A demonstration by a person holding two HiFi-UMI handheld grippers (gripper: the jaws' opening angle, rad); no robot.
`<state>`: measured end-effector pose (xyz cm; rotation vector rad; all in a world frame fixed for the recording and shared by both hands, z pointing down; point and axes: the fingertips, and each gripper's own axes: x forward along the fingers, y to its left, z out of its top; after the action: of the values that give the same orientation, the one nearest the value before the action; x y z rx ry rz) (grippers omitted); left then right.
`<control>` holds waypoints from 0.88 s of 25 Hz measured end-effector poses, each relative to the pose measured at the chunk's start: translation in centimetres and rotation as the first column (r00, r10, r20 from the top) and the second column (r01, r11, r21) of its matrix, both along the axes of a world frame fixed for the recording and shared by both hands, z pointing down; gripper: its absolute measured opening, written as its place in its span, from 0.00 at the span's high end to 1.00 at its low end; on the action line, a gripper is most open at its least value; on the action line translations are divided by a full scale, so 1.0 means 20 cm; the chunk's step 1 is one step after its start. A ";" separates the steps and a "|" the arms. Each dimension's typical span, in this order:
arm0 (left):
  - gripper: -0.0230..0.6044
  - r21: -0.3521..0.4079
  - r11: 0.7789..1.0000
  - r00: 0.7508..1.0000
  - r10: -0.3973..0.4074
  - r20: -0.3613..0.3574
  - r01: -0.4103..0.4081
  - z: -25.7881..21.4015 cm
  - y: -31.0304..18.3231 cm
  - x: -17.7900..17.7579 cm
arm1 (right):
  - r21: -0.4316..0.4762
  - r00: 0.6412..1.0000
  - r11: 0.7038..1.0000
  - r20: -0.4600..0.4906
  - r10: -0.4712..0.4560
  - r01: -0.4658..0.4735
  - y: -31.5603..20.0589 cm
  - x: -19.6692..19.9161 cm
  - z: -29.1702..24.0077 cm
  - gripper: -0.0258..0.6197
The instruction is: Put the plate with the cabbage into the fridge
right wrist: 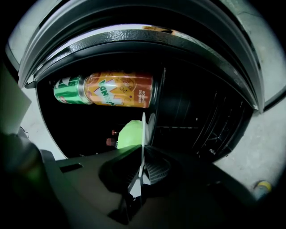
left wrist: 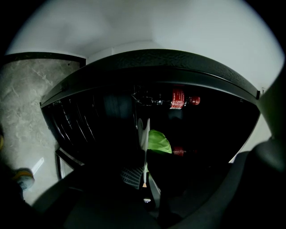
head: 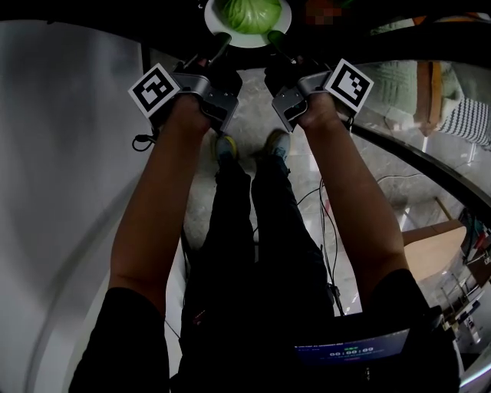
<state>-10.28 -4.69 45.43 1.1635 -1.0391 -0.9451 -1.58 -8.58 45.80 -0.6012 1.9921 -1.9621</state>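
A white plate (head: 281, 28) carrying a green cabbage (head: 247, 13) is held out at the top of the head view. My left gripper (head: 222, 38) is shut on the plate's left rim and my right gripper (head: 273, 37) is shut on its right rim. In the left gripper view the plate (left wrist: 145, 134) shows edge-on between the jaws with the cabbage (left wrist: 159, 142) to its right. The right gripper view shows the same plate (right wrist: 143, 134) edge-on, the cabbage (right wrist: 130, 133) on its left. Beyond lies the dark open fridge (left wrist: 107, 116).
An orange soda can (right wrist: 119, 90) and a green can (right wrist: 67, 90) lie in the fridge, along with a red-labelled bottle (left wrist: 178, 99). Wire racks (right wrist: 210, 125) line the interior. The person's legs and shoes (head: 224, 146) stand on the marble floor (head: 399, 192) below the grippers.
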 end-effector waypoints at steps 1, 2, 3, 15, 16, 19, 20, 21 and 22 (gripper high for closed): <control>0.94 0.001 1.000 1.000 0.002 0.006 -0.002 0.00 0.00 0.00 | 0.001 1.000 1.000 0.002 0.002 -0.002 0.00 0.00 0.00 0.93; 0.94 0.003 1.000 1.000 0.004 0.009 -0.004 0.00 0.00 0.00 | 0.002 1.000 1.000 0.005 0.004 -0.004 0.00 0.00 0.00 0.93; 0.94 0.004 1.000 1.000 0.003 0.008 -0.003 -0.01 0.00 0.00 | 0.003 1.000 1.000 0.006 0.005 -0.005 -0.01 0.00 0.00 0.93; 0.94 0.039 0.999 0.999 0.012 0.049 -0.014 -0.02 0.00 0.00 | 0.046 1.000 0.999 0.016 -0.008 0.007 -0.02 0.00 -0.01 0.93; 0.94 0.042 0.999 0.998 0.017 0.056 -0.019 -0.02 0.00 0.00 | 0.049 1.000 0.999 0.018 -0.012 0.011 -0.01 0.00 -0.01 0.93; 0.93 0.041 0.999 0.996 0.032 0.081 -0.035 -0.02 0.01 0.00 | 0.044 1.000 0.999 0.016 -0.020 0.019 0.00 0.01 0.00 0.93; 0.93 0.040 0.998 0.995 0.037 0.089 -0.041 -0.01 0.00 0.00 | 0.040 1.000 0.999 0.013 -0.021 0.020 -0.01 0.01 0.01 0.93; 0.93 0.040 0.998 0.994 0.043 0.100 -0.048 0.00 -0.01 0.00 | 0.037 1.000 0.999 0.013 -0.019 0.019 -0.01 0.02 0.01 0.93; 0.93 0.042 0.998 0.992 0.051 0.112 -0.056 0.00 -0.01 0.00 | 0.035 1.000 0.999 0.015 -0.016 0.016 -0.01 0.03 0.02 0.93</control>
<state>-10.29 -4.93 45.33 1.2876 -1.0746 -0.8731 -0.92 -8.79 46.14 -0.5623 2.0239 -1.9313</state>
